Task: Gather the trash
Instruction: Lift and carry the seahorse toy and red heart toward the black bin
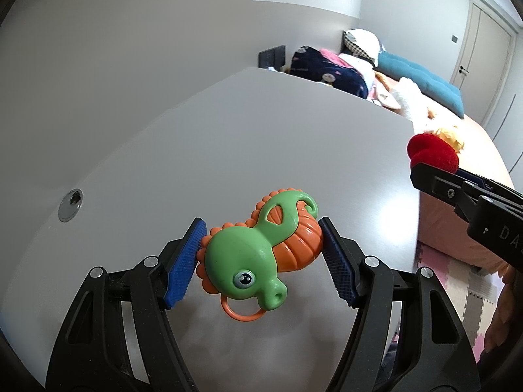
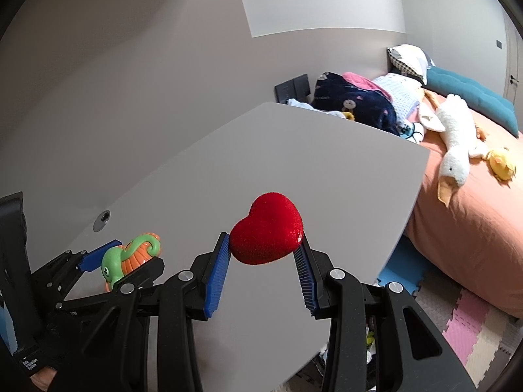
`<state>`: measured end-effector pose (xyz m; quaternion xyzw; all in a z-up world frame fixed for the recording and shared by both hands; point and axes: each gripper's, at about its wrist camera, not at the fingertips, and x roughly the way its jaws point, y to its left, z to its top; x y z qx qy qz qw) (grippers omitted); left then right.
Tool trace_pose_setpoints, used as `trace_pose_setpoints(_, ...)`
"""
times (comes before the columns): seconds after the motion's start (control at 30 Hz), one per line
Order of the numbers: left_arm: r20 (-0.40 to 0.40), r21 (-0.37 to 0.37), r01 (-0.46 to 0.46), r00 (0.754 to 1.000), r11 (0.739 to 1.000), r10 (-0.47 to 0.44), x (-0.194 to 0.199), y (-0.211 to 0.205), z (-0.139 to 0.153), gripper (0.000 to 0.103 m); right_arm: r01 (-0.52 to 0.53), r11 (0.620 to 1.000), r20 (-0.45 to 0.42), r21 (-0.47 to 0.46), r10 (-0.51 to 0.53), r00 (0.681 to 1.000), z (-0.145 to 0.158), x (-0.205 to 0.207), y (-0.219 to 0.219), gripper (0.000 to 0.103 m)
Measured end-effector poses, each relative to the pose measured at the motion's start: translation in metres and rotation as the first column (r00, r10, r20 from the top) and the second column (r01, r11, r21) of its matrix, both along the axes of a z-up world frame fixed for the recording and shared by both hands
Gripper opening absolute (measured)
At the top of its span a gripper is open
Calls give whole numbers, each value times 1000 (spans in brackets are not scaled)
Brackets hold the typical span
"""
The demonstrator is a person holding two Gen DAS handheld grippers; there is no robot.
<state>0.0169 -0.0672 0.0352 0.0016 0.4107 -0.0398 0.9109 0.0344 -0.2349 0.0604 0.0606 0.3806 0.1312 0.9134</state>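
My left gripper [image 1: 261, 245] is shut on a green and orange seahorse toy [image 1: 258, 254], held above the grey table [image 1: 228, 137]; its blue pads [image 1: 183, 261] press both sides. The toy and left gripper also show in the right wrist view [image 2: 130, 258] at lower left. My right gripper [image 2: 264, 248] is shut on a red glittery heart [image 2: 266, 230], held above the table. In the left wrist view the heart [image 1: 431, 152] and the right gripper's black body [image 1: 474, 199] sit at the right edge.
A round cable grommet [image 1: 70, 205] is set in the table's left side. A bed with an orange sheet [image 2: 474, 228], a plush goose [image 2: 454, 143], pillows and blankets stands to the right. Foam floor mats [image 2: 474, 326] lie below. Grey walls are behind.
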Motion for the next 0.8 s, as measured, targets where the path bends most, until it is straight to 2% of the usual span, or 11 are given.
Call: trace_pose_setpoints(0.8, -7, -1, 135, 991, 991, -135, -16, -79, -2, 68, 139, 990, 1, 12, -140, 990, -4, -42, -87, 41)
